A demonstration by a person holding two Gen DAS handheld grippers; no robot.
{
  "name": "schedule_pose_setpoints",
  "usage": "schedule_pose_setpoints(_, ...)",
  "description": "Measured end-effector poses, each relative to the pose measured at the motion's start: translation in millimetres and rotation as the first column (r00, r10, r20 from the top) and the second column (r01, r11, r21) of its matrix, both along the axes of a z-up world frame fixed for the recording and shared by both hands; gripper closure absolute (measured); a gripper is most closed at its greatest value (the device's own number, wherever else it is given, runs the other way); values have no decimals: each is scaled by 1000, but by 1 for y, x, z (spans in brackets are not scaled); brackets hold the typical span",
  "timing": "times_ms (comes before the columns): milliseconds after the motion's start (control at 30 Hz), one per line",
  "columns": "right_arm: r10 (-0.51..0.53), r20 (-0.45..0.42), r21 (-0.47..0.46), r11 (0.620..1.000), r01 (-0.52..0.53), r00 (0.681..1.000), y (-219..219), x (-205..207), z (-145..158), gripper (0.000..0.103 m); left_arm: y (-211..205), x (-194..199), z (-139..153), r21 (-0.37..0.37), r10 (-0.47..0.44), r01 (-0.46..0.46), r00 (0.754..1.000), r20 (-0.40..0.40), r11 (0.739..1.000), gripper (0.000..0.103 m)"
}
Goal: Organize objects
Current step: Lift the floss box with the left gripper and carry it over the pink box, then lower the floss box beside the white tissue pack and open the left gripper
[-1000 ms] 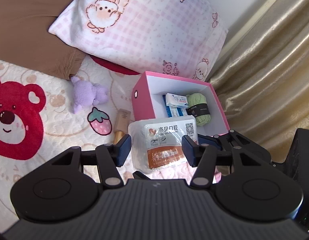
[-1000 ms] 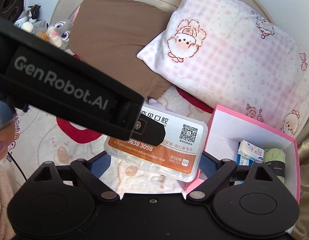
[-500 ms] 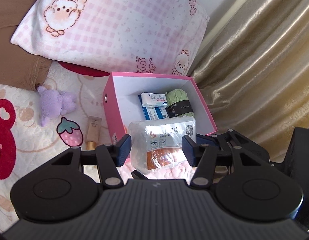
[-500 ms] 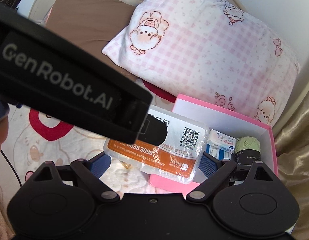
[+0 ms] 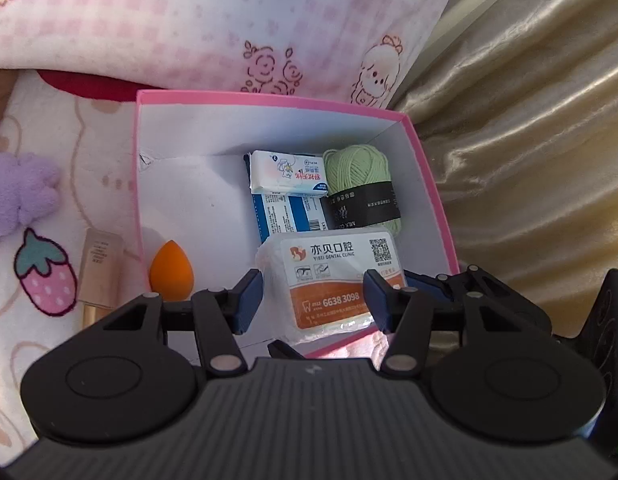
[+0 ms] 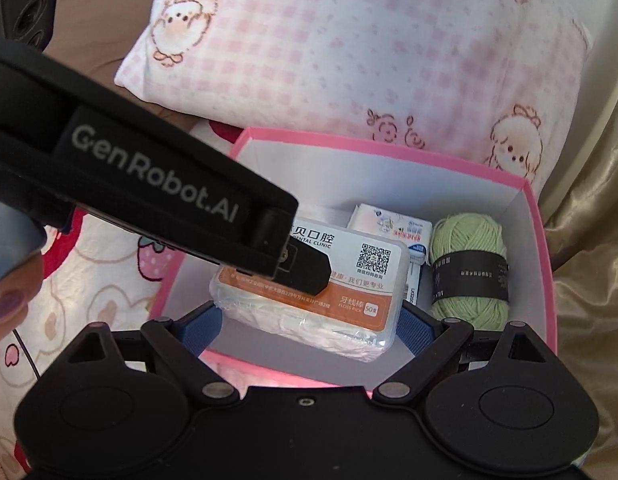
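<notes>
Both grippers hold one clear floss-pick box [image 5: 333, 280] with an orange label over the open pink storage box [image 5: 269, 98]. My left gripper [image 5: 315, 300] has its blue pads against the box's sides. My right gripper [image 6: 309, 320] also has its blue pads on the same box [image 6: 309, 292], and the left gripper's body crosses that view. Inside the pink box [image 6: 389, 148] lie a green yarn ball [image 5: 359, 190], a white tissue pack [image 5: 287, 174], a blue-white packet [image 5: 289, 216] and an orange makeup sponge [image 5: 171, 266].
A pink checked pillow [image 5: 209, 24] lies behind the box. A gold cosmetic tube [image 5: 99, 272] and a purple plush toy [image 5: 17, 192] lie left of the box on the bear-print bedspread. A beige curtain [image 5: 529, 120] hangs at the right.
Both grippers carried the floss-pick box forward and down, from in front of the pink box to inside its opening. The orange sponge has come into view.
</notes>
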State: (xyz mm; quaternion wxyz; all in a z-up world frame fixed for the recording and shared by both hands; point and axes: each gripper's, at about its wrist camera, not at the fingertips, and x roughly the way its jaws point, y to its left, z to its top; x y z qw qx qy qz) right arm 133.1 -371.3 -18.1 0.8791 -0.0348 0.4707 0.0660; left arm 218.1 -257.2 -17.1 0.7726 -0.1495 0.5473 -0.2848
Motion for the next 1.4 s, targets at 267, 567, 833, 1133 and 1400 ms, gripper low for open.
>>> schedule_pose_setpoints(267,-44,-64,64,997,48,997,-30,35,-33,9,-16,32,-38,-42,58,-59,998,-37,997,50)
schedule_pose_setpoints(567,0,-157,-15,1000,-2,988,-40,75,-66,8,-21,56,-80,-95,97,-110,986,-134,989,51)
schedule_pose_setpoints(833,-27,-188,-109,994,7,982,-39,77,-68,9,-29,54,-87,-54,98,-104,990,-104,993,56)
schedule_pose_setpoints(1133,-74,-131,-109,992,60,989,-49,60,-67,42,-34,55,-88,-66,120,-127,988,-95,990,67)
schedule_pose_setpoints(1400,-46,-111,-60,997,39,993,-59,40,-58,34,-23,35,-37,99,91,-98,993,76,990,42)
